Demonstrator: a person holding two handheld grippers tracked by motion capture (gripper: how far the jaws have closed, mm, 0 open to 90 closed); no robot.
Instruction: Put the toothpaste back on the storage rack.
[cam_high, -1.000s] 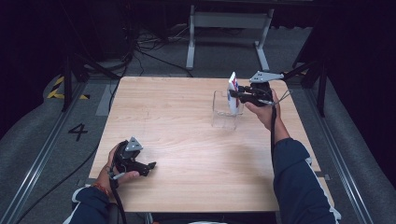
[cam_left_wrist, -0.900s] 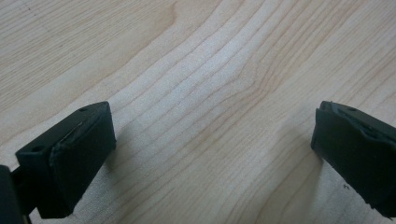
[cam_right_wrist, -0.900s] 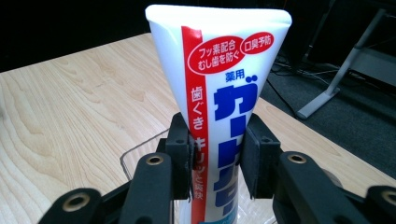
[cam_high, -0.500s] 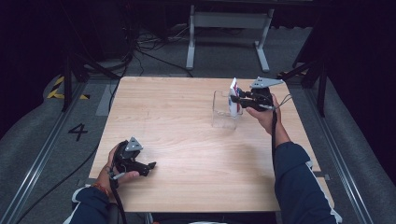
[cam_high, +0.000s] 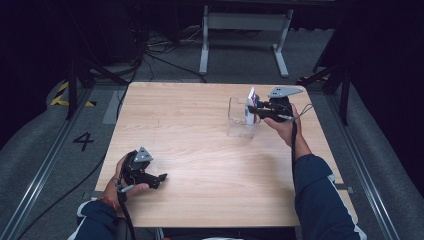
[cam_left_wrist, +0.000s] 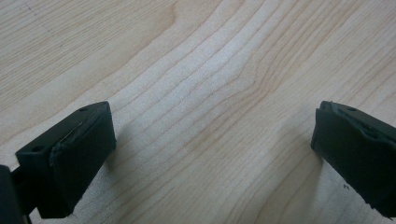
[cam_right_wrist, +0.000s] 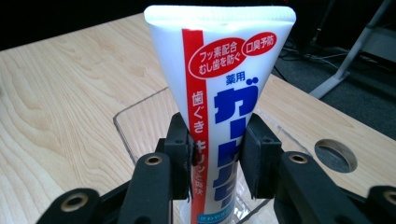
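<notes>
I am putting a toothpaste tube (cam_right_wrist: 219, 102) into a clear plastic box (cam_high: 240, 118) on the far right part of the bench (cam_high: 200, 150). My right gripper (cam_right_wrist: 217, 154) has its jaws squeezed shut on the tube, one on each side, about halfway down it. I think the tube is partly down in the box now. I cannot tell if its low end touches the bottom.

The tube stands up straight. Its long way runs up and down. The flat sealed end points up, and the other end points down into the box. The side with the red and blue writing faces my right gripper.

Next, I think I should go down slowly until the tube rests in the box. Then I can open my jaws and pull back without tipping the box.

My left gripper (cam_left_wrist: 210, 154) rests near the front left of the bench. Its jaws are wide open and hold nothing.
</notes>
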